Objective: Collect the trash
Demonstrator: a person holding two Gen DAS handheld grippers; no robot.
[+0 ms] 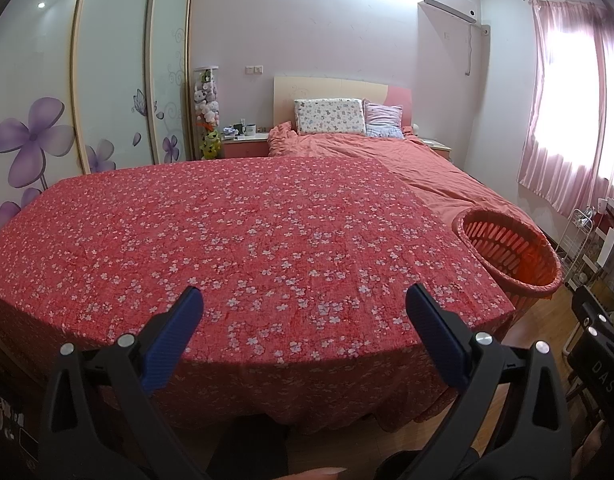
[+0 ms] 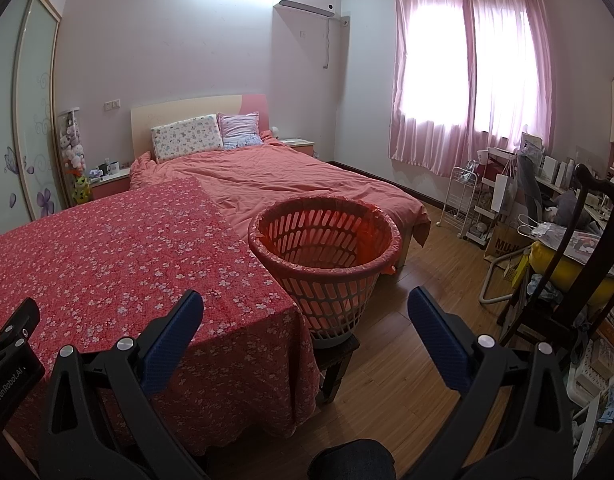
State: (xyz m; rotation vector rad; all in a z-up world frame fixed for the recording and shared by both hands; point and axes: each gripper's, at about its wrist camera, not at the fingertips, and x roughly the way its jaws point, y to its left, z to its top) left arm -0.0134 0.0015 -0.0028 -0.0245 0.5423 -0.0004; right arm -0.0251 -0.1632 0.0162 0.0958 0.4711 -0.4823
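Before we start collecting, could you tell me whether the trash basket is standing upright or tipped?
Upright: the basket stands on a small dark stool, rim level, opening facing up.

My left wrist camera looks forward over the near edge of the red floral tablecloth point(image 1: 247, 240) toward the bed's headboard point(image 1: 327, 96), while my right wrist camera sits beside it, faces the same way, and shares that cloth, the bed and the laundry basket point(image 2: 325, 248).

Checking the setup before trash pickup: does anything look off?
The basket sits raised on a small dark stool beside the floral cloth, and its red liner hangs unevenly over the rim. No trash shows on the cloth.
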